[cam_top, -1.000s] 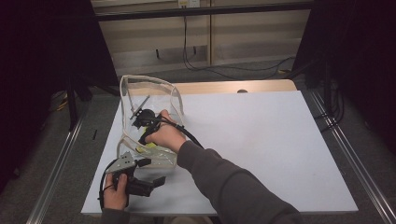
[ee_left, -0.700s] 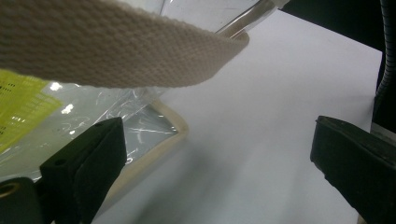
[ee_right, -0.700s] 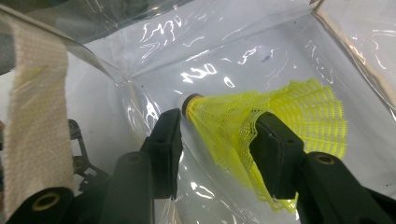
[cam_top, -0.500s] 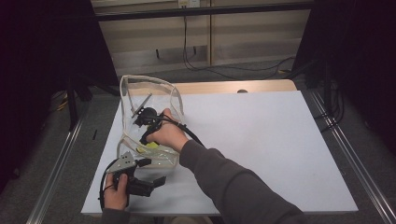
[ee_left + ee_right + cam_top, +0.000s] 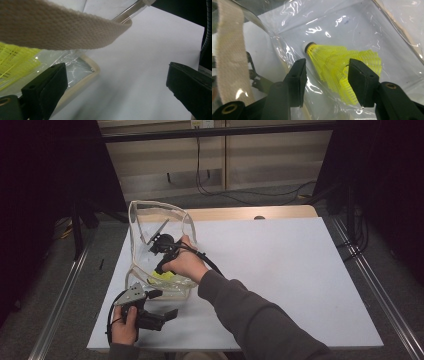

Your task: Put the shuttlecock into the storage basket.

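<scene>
Yellow shuttlecock (image 5: 342, 72) lies between the right claw's (image 5: 327, 82) just-opening, half-spread jaws, unheld.

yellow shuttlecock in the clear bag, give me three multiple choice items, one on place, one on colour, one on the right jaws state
1. Where does the yellow plastic shuttlecock lie?
A. inside the clear plastic bag
B. on the bare white table
C. on the floor

2. What colour is the shuttlecock's round tip?
A. red
B. white
C. black

3. How do the right gripper's jaws stand?
A. clamped on the bag's strap
B. fully shut on nothing
C. apart, either side of the shuttlecock

Key: 1 A, clear film surrounds it; 2 B, the tip shows white; 3 C, the jaws have just been opening, with gaps beside the skirt.
</scene>
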`<action>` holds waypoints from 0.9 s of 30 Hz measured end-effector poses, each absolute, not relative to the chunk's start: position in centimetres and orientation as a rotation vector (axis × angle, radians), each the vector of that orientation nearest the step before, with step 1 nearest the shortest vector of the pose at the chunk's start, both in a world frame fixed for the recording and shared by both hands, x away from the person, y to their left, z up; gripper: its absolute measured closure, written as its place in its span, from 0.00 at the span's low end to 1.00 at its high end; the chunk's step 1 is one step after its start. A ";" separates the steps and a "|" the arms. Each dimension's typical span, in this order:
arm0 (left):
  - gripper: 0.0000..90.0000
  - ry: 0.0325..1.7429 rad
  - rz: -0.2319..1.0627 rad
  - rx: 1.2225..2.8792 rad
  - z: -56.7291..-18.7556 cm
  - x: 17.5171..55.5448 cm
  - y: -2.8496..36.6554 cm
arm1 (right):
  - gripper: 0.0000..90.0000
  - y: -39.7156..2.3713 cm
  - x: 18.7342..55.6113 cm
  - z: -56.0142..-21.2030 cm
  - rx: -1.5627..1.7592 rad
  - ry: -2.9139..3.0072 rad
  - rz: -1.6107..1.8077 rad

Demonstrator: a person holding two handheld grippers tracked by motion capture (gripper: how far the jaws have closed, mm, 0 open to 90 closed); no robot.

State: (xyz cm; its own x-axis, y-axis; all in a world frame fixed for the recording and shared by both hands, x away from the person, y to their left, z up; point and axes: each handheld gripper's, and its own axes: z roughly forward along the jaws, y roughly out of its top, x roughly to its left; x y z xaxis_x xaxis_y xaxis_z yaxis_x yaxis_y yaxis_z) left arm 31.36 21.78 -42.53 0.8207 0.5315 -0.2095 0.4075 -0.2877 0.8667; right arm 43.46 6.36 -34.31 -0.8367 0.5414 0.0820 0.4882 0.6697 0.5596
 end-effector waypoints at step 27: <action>0.04 0.699 0.144 1.921 -42.6 31.5 21.6 | 0.42 4.4 42.5 -33.3 0.842 2.777 0.997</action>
State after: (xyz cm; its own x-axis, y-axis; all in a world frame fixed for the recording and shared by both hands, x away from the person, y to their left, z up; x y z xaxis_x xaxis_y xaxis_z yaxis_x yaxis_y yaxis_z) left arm 31.51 21.63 -42.56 0.8227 0.5296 -0.2067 0.4047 -0.2903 0.8672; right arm 42.50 4.43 -33.34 -0.8470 0.5198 0.1113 0.4720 0.6389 0.6075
